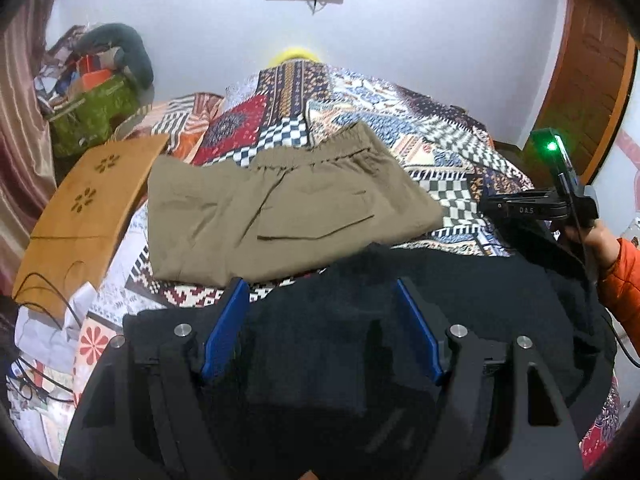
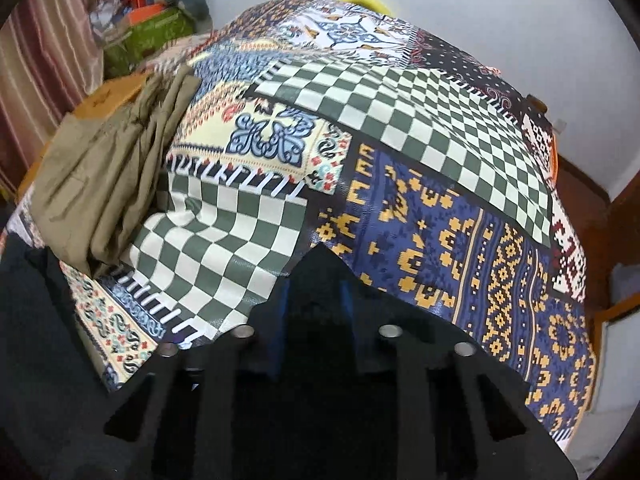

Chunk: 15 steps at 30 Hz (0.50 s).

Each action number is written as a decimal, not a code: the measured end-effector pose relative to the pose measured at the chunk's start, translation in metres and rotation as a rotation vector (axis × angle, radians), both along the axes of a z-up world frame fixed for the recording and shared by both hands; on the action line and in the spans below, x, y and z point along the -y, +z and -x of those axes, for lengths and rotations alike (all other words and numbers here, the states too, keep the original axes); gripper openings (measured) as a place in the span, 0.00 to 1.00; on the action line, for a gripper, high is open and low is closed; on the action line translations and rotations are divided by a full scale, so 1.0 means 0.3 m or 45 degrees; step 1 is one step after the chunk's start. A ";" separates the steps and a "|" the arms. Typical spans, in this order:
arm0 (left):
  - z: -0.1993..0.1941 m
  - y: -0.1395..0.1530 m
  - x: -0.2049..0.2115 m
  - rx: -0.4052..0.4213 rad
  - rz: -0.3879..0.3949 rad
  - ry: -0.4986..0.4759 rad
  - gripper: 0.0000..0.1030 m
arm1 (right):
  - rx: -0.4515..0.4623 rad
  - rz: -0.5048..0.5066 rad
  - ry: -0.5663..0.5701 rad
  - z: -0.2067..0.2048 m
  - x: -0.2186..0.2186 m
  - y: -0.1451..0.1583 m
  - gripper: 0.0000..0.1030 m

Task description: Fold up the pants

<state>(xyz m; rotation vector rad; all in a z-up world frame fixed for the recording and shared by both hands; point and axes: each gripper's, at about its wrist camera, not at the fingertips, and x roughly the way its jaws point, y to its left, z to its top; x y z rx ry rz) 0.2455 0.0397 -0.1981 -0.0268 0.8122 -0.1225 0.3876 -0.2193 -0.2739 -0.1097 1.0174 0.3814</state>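
Black pants [image 1: 460,300] lie on the patterned bedspread [image 1: 460,136] near me. My left gripper [image 1: 320,332] is open above them, blue pads [image 1: 224,332] wide apart with black cloth between and below. My right gripper [image 2: 316,280] is shut on a fold of the black pants [image 2: 316,308] and holds it just over the bedspread [image 2: 400,120]. In the left wrist view the right gripper [image 1: 516,216] is at the black pants' far right edge. Folded khaki pants [image 1: 280,204] lie farther back, also in the right wrist view [image 2: 104,176].
A wooden lap tray [image 1: 88,208] rests at the bed's left edge, with cables [image 1: 44,296] and papers below it. A pile of bags and clothes [image 1: 96,92] stands at the far left by a curtain. A wooden door [image 1: 588,80] is at the right.
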 end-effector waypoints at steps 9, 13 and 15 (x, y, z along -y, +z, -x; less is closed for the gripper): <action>0.057 0.066 0.029 0.024 -0.028 -0.014 0.71 | 0.195 -0.106 -0.079 0.160 0.104 0.190 0.06; 0.089 0.093 0.015 0.027 0.028 0.014 0.72 | 0.280 -0.166 -0.153 0.267 0.197 0.292 0.06; 0.110 0.107 0.009 0.032 0.055 0.013 0.72 | 0.326 -0.198 -0.203 0.341 0.255 0.342 0.06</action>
